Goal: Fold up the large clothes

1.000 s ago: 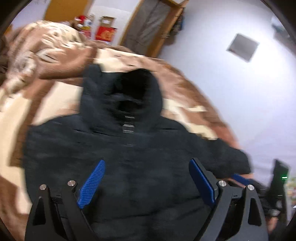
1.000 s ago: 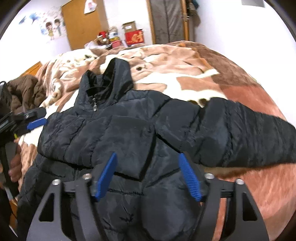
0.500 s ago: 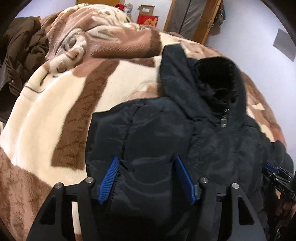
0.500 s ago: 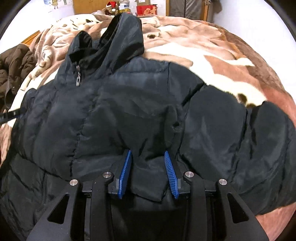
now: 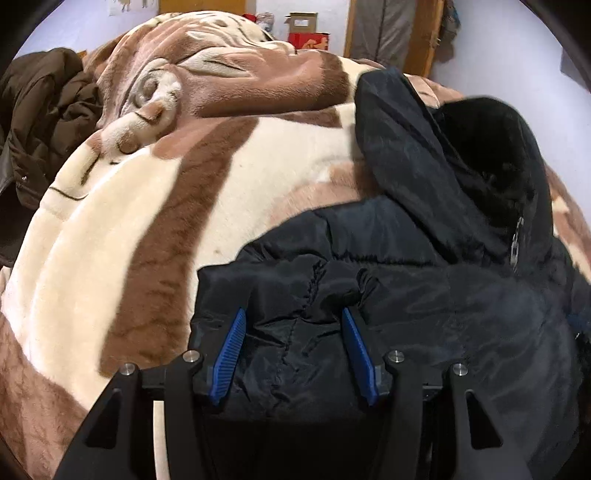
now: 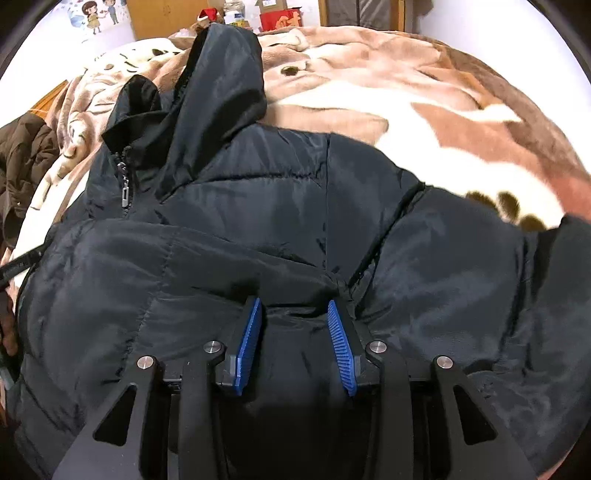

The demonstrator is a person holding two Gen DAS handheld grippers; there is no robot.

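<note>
A black hooded puffer jacket lies front up on the bed, zipped, hood toward the far side; it also shows in the right wrist view. My left gripper is shut on a thick bunch of the jacket's left shoulder edge, fabric bulging between the blue pads. My right gripper is shut on a fold of jacket fabric by the right armhole seam. The right sleeve stretches out to the right.
A plush brown and cream blanket covers the bed. A brown coat is heaped at the far left edge. Boxes and wooden doors stand against the far wall.
Both grippers came down onto the jacket and closed: the left swung to the left shoulder edge, the right pinched fabric near the right armhole. The fabric bunches up in both.
</note>
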